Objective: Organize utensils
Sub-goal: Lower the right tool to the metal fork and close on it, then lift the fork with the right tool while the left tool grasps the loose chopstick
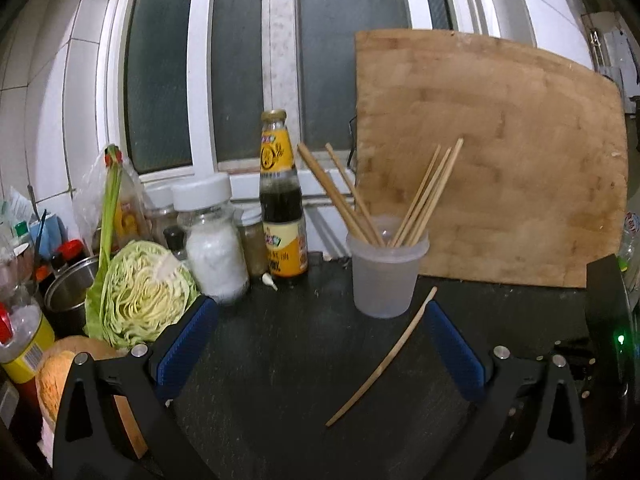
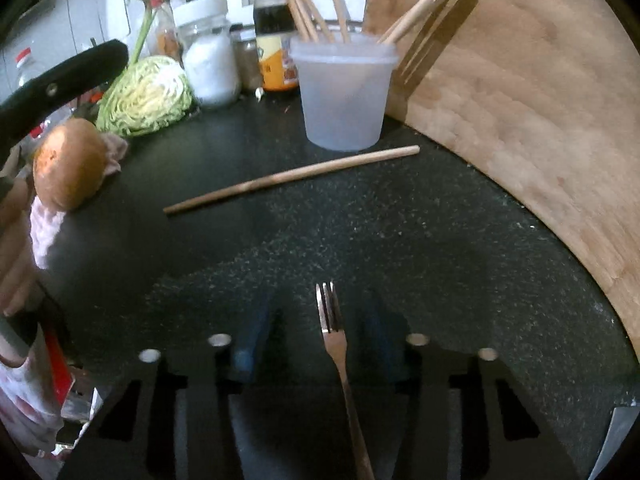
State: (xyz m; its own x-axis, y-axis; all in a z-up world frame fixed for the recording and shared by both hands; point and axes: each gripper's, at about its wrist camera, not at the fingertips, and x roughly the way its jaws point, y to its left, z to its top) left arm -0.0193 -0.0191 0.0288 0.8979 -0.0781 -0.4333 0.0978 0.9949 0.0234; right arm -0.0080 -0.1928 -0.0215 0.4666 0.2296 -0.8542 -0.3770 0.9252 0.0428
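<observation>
**Loose chopstick and fork outside the cup**

We find the left gripper (image 1: 320, 340) spread wide and holding nothing. The loose chopstick (image 1: 382, 356) lies on the dark countertop (image 1: 280, 360), its far end just beside the right finger pad (image 1: 454, 354), near the translucent cup (image 1: 385, 268) of chopsticks (image 1: 426, 196).

The right gripper (image 2: 316, 344) is spread, fingers either side of the fork (image 2: 334, 344) lying flat between them; we cannot tell whether they touch it.

Bare counter lies between the grippers and cup. The cutting board (image 1: 492, 160) bounds the right, the halved cabbage (image 1: 144, 292) and jars (image 1: 214, 240) the left.

Only the right wrist view shows the fork.
</observation>
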